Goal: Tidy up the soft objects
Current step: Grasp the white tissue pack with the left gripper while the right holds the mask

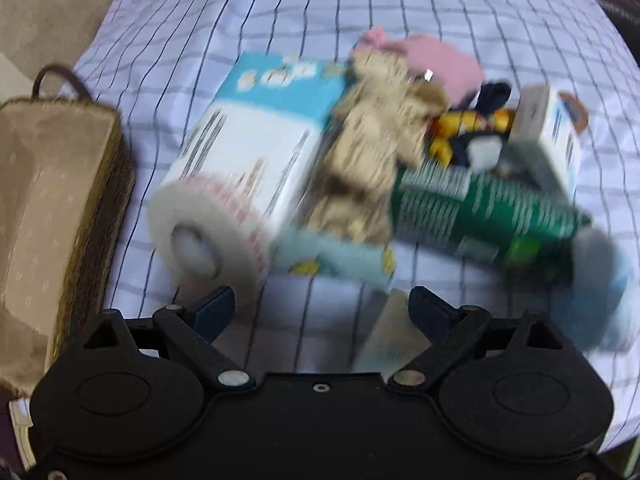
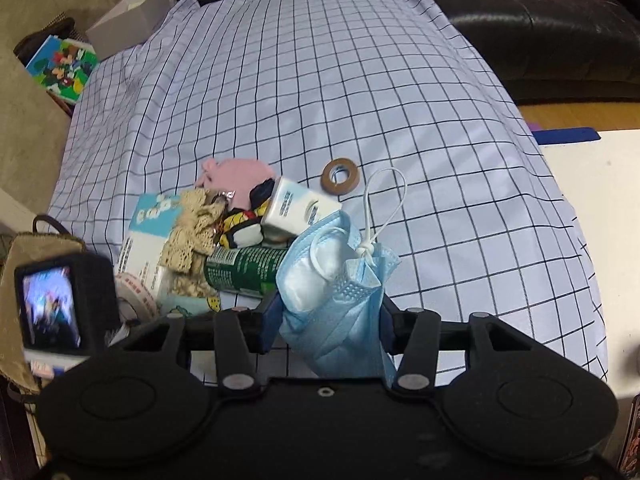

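My right gripper (image 2: 326, 320) is shut on a crumpled light-blue face mask (image 2: 340, 280) and holds it above the checked cloth (image 2: 360, 80). My left gripper (image 1: 320, 308) is open and empty, just in front of a pile. The pile holds a beige lace cloth (image 1: 376, 140), a pink soft item (image 1: 432, 60), a yellow and black fabric item (image 1: 468, 128), a white and blue box (image 1: 264, 128), a tape roll (image 1: 204, 240) and a green can (image 1: 480, 208). The same lace cloth (image 2: 192, 232) and pink item (image 2: 240, 172) show in the right wrist view.
A brown fabric-lined basket (image 1: 52, 208) stands left of the pile. A brown tape ring (image 2: 341, 176) lies on the cloth beyond the mask. A small white carton (image 2: 296, 204) leans on the pile. A black sofa (image 2: 540, 28) is behind. A grey box (image 2: 132, 16) sits far left.
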A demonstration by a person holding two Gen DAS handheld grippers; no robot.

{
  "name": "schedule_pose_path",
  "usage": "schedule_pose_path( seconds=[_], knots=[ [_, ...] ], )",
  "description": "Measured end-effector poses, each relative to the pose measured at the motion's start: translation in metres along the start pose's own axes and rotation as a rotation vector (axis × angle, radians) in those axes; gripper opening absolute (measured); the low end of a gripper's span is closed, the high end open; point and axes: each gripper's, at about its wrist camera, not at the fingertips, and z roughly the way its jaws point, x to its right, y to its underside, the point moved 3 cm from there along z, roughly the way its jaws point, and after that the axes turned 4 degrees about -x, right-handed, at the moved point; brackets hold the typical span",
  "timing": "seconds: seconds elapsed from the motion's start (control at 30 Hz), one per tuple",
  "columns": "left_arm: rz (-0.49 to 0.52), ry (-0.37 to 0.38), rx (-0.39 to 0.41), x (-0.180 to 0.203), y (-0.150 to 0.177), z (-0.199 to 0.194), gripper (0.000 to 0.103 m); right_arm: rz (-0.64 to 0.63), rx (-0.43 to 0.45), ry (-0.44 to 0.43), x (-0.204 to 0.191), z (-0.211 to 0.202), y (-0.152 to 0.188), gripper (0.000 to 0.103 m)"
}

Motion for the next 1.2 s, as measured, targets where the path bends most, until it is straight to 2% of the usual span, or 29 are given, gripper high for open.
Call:
schedule_pose_path(
  seconds=[0.1, 0.2, 0.4, 0.5, 0.63, 0.73, 0.9, 1.03, 1.1, 1.17, 1.2],
  knots=[
    [-0.011, 0.006, -0.008, -0.008, 0.01, -0.006, 0.091, -0.013, -0.02, -0.001, -0.005, 0.005, 0.003, 0.049],
    [-0.059, 0.046, -0.027, -0.021, 0.019, -0.015, 0.091, -0.028, -0.053, -0.016, -0.011, 0.011, 0.006, 0.049],
    [-0.276, 0.18, -0.116, -0.036, 0.03, -0.021, 0.091, -0.092, -0.071, 0.008, -0.029, 0.021, 0.01, 0.049],
    [-0.35, 0.211, -0.136, -0.03, 0.033, -0.021, 0.091, -0.115, -0.064, 0.021, -0.037, 0.022, 0.011, 0.049],
    [-0.321, 0.2, -0.11, -0.013, 0.035, -0.021, 0.091, -0.151, -0.052, 0.041, -0.043, 0.021, 0.013, 0.049],
    [-0.241, 0.173, -0.082, 0.001, 0.036, -0.019, 0.091, -0.172, -0.051, 0.055, -0.044, 0.022, 0.015, 0.049],
    [-0.19, 0.156, -0.082, 0.012, 0.034, -0.002, 0.089, -0.178, -0.056, 0.055, -0.042, 0.023, 0.015, 0.049],
    [-0.164, 0.151, -0.104, 0.017, 0.033, 0.014, 0.072, -0.181, -0.049, 0.051, -0.042, 0.02, 0.014, 0.049],
    [-0.167, 0.184, -0.14, 0.017, 0.034, 0.024, 0.071, -0.18, -0.049, 0.051, -0.042, 0.02, 0.014, 0.049],
    [-0.17, 0.192, -0.129, 0.017, 0.034, 0.025, 0.054, -0.176, -0.052, 0.051, -0.041, 0.021, 0.013, 0.049],
    [-0.154, 0.192, -0.109, 0.018, 0.034, 0.022, 0.053, -0.174, -0.054, 0.05, -0.04, 0.022, 0.013, 0.049]
  ],
)
